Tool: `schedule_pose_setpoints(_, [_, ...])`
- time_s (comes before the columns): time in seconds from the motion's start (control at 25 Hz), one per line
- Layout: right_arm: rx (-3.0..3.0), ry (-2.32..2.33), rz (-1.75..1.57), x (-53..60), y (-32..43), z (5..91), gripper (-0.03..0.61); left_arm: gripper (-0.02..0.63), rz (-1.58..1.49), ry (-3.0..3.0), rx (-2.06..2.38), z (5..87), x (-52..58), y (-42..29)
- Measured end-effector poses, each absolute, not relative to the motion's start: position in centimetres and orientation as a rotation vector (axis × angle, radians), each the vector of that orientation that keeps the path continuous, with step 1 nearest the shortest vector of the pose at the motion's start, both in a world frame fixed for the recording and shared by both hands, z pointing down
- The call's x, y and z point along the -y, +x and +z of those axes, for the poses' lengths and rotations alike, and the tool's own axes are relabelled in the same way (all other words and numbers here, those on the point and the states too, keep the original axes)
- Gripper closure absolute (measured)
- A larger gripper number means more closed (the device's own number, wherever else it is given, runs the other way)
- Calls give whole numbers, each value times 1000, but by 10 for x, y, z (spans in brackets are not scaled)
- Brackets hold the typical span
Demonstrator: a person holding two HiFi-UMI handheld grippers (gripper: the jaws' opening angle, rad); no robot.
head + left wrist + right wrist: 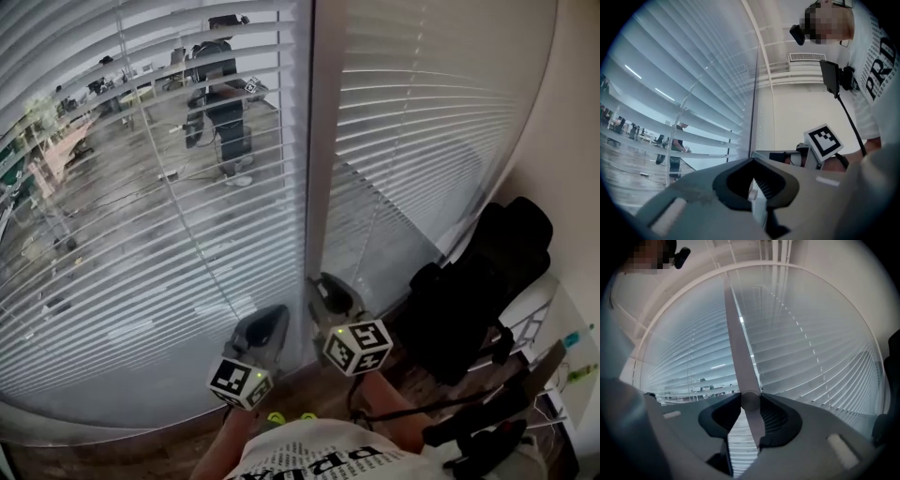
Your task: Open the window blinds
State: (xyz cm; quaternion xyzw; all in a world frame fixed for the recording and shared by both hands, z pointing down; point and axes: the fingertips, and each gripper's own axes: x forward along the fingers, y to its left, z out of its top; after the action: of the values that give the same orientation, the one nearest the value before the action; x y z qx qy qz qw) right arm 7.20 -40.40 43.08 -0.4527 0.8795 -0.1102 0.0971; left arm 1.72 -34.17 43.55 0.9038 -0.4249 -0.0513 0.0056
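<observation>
The left blind [141, 234], upper left of the frame, is slatted open. The right blind [422, 141] is still flat shut. The right gripper [751, 401] has its jaws pinching the tilt wand [739, 357], so twisting it is probably what is left. The left gripper [752, 161] idles, jaws pressed together.

Soft, even daylight comes through the blinds [187, 234]; the lower right of the head view is dim; both gripper views bow strongly, corners black, foreground blurred.

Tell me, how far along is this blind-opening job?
Done: the left blind has its slats tilted open, and you can see through it. In hand: the right gripper clamps the wand hanging between the blinds. Left: the right blind, its slats shut flat.
</observation>
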Motion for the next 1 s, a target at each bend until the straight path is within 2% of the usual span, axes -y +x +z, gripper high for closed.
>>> schedule_pose_setpoints(1.0, [-2619,-1366,-251,402,72,431,446,621,-158,2836,1307,440,347,20])
